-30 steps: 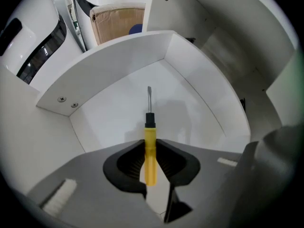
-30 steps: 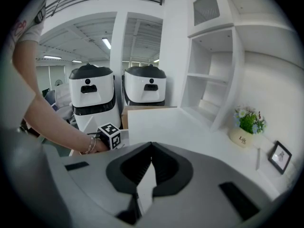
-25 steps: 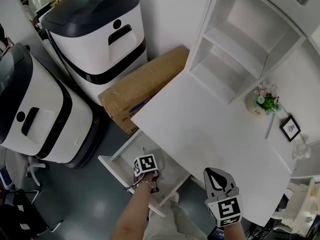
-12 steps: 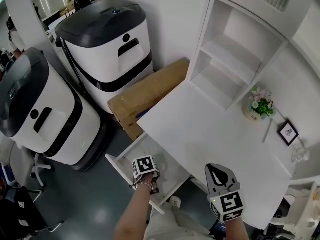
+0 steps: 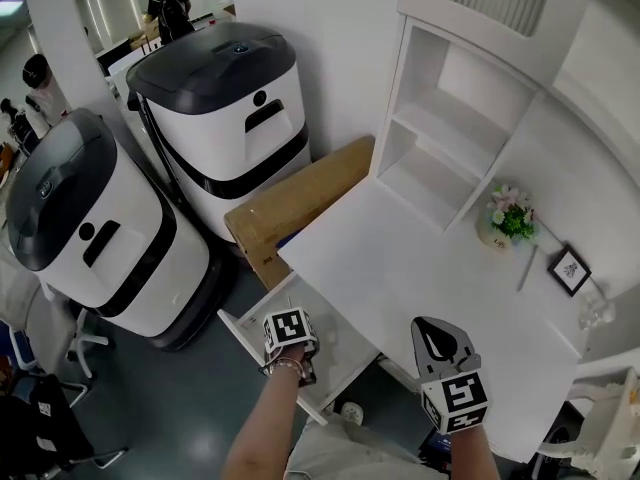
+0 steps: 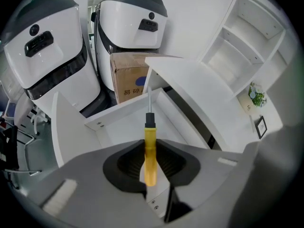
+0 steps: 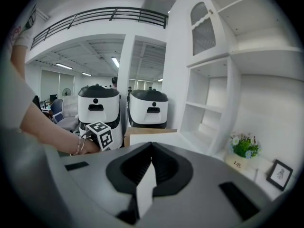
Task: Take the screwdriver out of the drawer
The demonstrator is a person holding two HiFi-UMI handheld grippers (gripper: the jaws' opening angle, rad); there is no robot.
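Observation:
A screwdriver (image 6: 150, 156) with a yellow handle and a thin metal shaft sits between the jaws of my left gripper (image 6: 150, 144), which is shut on the handle. The shaft points away over the open white drawer (image 6: 118, 115). In the head view the left gripper (image 5: 291, 356) hangs above the drawer (image 5: 243, 330), which juts out from under the white desk (image 5: 420, 268); the screwdriver is hidden there. My right gripper (image 5: 441, 346) hovers over the desk's near edge. Its jaws (image 7: 151, 148) meet at the tips with nothing between them.
Two large white-and-black machines (image 5: 225, 98) (image 5: 90, 228) stand left of the desk, with a cardboard box (image 5: 295, 203) against its side. A white shelf unit (image 5: 450, 128), a flower pot (image 5: 505, 218) and a small picture frame (image 5: 568, 268) sit on the desk's far part.
Both grippers have risen. The left one now hangs higher above the drawer, and the head view has tilted to show more of the room.

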